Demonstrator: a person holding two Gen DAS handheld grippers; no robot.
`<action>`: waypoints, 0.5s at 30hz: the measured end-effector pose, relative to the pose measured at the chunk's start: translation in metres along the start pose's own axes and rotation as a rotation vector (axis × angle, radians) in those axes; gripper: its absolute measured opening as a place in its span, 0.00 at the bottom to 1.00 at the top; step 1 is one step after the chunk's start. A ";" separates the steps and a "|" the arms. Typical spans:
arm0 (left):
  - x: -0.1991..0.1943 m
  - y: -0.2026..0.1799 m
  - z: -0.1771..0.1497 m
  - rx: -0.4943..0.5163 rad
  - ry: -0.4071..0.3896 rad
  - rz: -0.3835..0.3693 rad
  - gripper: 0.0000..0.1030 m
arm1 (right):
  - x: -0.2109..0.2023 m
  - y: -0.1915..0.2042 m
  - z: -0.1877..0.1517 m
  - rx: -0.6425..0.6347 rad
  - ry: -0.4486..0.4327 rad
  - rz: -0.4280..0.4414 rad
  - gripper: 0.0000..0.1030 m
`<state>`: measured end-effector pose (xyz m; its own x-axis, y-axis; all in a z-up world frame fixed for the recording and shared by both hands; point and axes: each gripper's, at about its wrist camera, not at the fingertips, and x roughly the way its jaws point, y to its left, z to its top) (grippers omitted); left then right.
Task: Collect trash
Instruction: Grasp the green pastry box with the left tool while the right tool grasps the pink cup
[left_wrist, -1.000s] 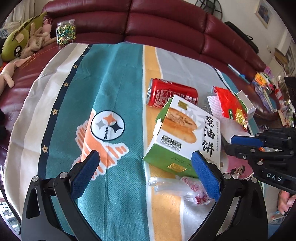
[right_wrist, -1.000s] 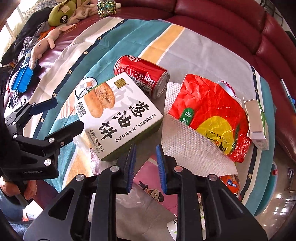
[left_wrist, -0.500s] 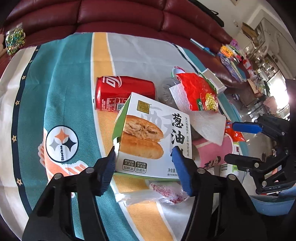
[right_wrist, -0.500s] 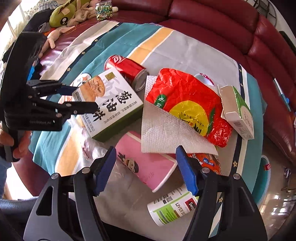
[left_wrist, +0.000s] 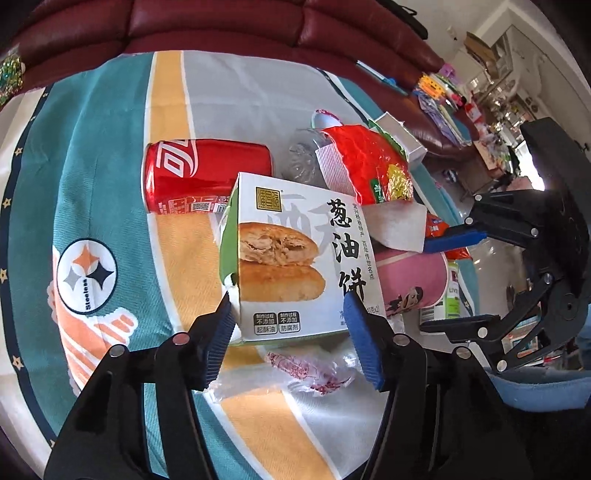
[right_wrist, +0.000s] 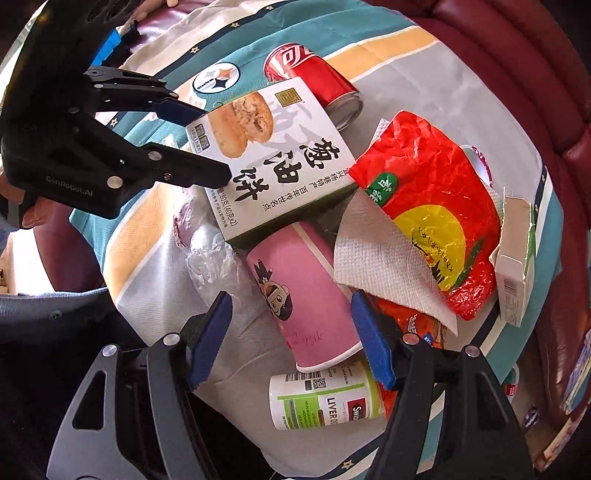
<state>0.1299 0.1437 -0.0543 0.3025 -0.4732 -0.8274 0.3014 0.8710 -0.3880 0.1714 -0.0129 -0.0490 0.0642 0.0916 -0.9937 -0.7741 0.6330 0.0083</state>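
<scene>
Trash sits heaped on a blanket-draped couch (left_wrist: 110, 155): pastry box (left_wrist: 295, 254) against a cola can (left_wrist: 199, 173). Left gripper (left_wrist: 291, 332), jaws just re-widened, straddles the box's near end w/o clear pinch. Right gripper (right_wrist: 291, 336) hangs wide-jawed over a pink cup (right_wrist: 303, 295). Risk: box tips or skids, cup rolls off.

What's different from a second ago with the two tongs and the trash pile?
The left tongs moved in from wide open to bracket the pastry box, closing and then easing slightly; a firm grip isn't clear. The right tongs opened from nearly shut and now straddle the pink cup without gripping. The cola can, red bag and napkin lie as before.
</scene>
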 end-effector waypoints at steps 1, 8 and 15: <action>0.002 -0.002 0.002 0.005 0.002 -0.008 0.59 | 0.001 -0.001 0.000 -0.010 0.009 -0.009 0.62; -0.017 -0.047 -0.010 0.206 -0.027 0.018 0.32 | 0.013 0.005 -0.011 -0.110 0.087 -0.072 0.63; -0.018 -0.056 -0.024 0.238 -0.017 0.054 0.33 | 0.035 0.010 -0.016 -0.169 0.099 -0.137 0.63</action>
<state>0.0855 0.1071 -0.0277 0.3383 -0.4311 -0.8365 0.4884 0.8402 -0.2355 0.1554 -0.0158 -0.0858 0.1203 -0.0669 -0.9905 -0.8573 0.4960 -0.1377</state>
